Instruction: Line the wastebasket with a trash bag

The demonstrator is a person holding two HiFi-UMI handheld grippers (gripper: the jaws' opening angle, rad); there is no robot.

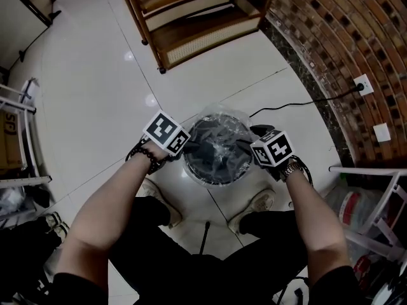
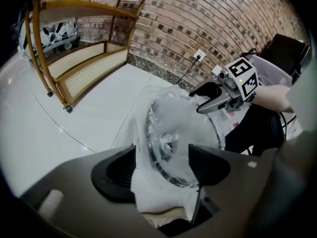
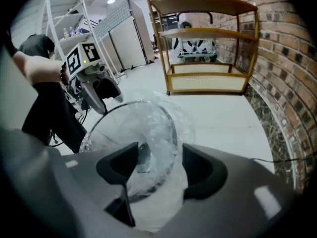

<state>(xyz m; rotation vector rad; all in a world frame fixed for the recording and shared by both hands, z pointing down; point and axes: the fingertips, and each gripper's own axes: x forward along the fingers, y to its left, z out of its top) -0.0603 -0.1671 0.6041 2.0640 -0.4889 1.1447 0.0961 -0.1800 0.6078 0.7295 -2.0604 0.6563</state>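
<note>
left gripper (image 2: 161, 168) and right gripper (image 3: 154, 170) straddle trash bag (image 2: 179, 125) film, jaws spread; head view hides that.

I see a shiny white tile floor (image 1: 95, 75) with bright spots of light on it. A red-brown brick wall (image 1: 343, 30) runs along one side, with a white socket (image 1: 364, 84) and a black cable (image 1: 299, 103) plugged in. A wooden shelf cart (image 1: 191, 18) stands near the wall (it has little wheels). Farther off I see white metal racks (image 3: 64, 14) and a tall grey cabinet (image 3: 126, 31).
</note>
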